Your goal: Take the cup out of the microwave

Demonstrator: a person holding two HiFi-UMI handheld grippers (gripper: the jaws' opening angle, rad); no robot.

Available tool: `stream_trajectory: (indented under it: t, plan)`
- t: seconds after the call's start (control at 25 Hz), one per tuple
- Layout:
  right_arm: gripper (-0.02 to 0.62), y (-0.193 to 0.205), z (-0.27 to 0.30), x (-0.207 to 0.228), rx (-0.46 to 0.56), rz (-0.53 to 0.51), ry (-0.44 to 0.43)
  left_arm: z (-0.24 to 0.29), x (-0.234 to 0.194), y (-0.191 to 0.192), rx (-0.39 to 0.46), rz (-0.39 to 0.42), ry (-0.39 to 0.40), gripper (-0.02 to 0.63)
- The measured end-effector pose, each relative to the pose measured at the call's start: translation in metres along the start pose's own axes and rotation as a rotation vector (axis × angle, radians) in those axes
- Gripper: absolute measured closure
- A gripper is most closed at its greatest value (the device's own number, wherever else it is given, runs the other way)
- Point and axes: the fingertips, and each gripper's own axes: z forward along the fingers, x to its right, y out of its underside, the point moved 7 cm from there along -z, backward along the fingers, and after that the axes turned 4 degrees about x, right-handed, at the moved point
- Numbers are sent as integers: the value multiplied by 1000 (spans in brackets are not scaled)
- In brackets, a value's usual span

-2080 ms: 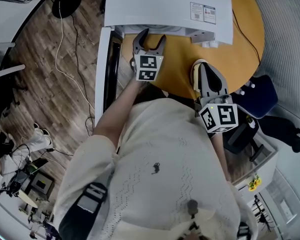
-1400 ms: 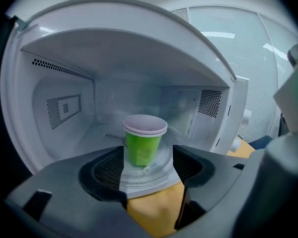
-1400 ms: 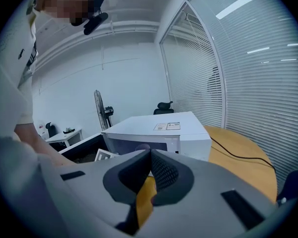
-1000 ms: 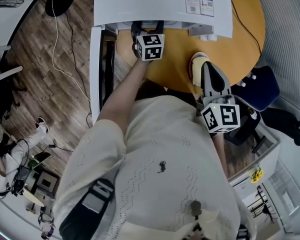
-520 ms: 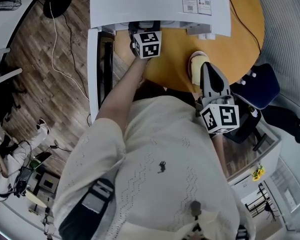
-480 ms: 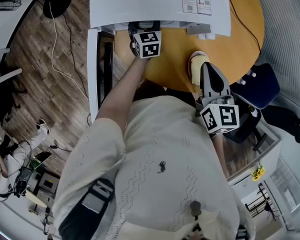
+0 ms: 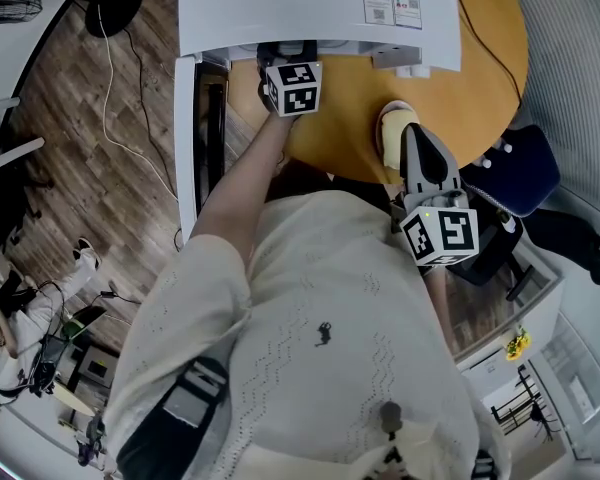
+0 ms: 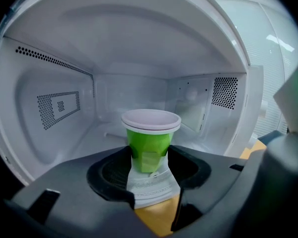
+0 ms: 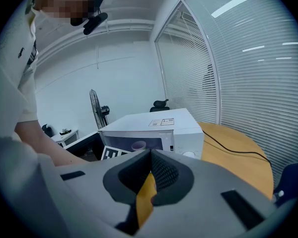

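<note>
A green cup (image 8: 150, 138) with a pale rim stands upright inside the open white microwave (image 7: 310, 8). My left gripper (image 8: 150, 155) reaches into the oven's mouth. Its jaws have just been closing, and the cup stands between them with the pads meeting its sides. In the head view only its marker cube (image 7: 295, 88) and the jaw bases show below the oven's top edge. My right gripper (image 7: 398, 128) rests over the round wooden table (image 7: 350, 138), shut with nothing in it, in front of the microwave (image 9: 154, 128).
The microwave door (image 7: 195, 138) hangs open to the left of my left arm. A black cable (image 7: 490, 58) runs across the table at the right. A dark chair (image 7: 520, 188) stands beyond the table's right edge. Wooden floor lies at the left.
Since the earliest frame my left gripper has moved forward from in front of the microwave into its opening. Over the last second nothing has visibly shifted in the head view.
</note>
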Motion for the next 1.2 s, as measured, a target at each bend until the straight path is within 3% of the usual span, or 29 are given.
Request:
stream_trajectory:
  t: [1.2]
  plan:
    - [586,1,-4,-5,15,0,-35,-41,14,2,15,39,88,357]
